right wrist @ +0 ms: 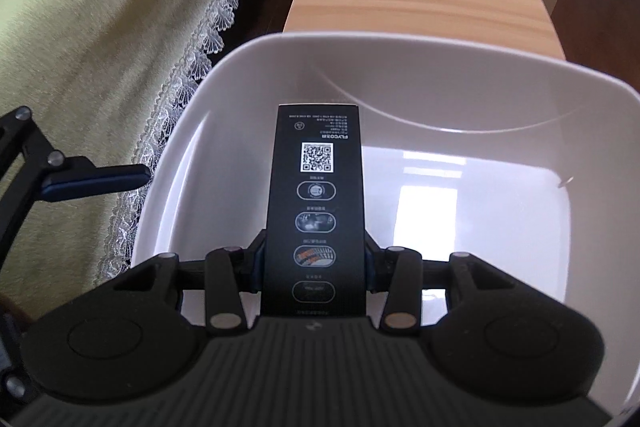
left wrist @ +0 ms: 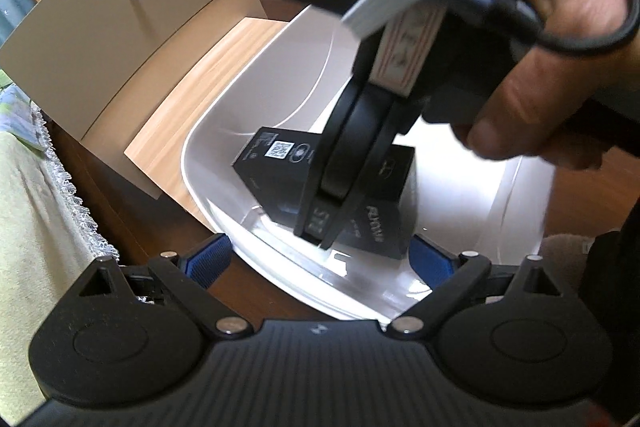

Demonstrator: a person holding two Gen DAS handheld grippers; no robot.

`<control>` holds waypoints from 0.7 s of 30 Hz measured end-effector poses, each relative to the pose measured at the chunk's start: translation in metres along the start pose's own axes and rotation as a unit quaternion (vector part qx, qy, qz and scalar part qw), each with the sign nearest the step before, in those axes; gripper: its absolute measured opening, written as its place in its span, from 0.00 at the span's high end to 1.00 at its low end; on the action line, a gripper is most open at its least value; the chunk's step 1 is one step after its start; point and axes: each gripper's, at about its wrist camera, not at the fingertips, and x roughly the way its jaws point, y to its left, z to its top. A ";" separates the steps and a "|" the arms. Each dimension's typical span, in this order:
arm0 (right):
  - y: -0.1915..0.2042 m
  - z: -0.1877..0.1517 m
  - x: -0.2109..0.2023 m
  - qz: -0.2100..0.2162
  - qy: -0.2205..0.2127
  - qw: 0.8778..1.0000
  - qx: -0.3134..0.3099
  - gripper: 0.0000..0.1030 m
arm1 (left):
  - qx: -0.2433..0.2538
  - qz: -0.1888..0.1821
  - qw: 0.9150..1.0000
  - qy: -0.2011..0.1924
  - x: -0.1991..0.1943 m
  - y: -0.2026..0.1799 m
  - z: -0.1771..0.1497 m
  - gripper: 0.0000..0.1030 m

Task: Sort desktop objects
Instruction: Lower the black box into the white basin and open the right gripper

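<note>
Green cloth (right wrist: 80,47) is hanging beside the white tub (right wrist: 460,67). Next, the left gripper (left wrist: 320,259) is waiting wide apart at the tub's rim. Then the right gripper (right wrist: 314,267) is squeezing the black box (right wrist: 316,211) inside the tub.

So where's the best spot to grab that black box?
Across its two long narrow sides, near one end, coming from above. The black box is long and slim, so the right tool already pinches it this way over the white tub, leaving the other end free to lower in.
</note>
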 end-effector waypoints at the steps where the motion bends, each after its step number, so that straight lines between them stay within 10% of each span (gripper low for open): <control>1: 0.001 0.000 0.002 0.000 0.000 1.000 -0.001 0.61 | 0.001 0.000 1.000 0.001 -0.002 0.002 0.005 0.05; 21: -0.002 0.000 0.000 0.043 0.003 0.999 0.016 0.54 | -0.001 -0.001 1.000 0.005 -0.008 0.003 0.001 0.05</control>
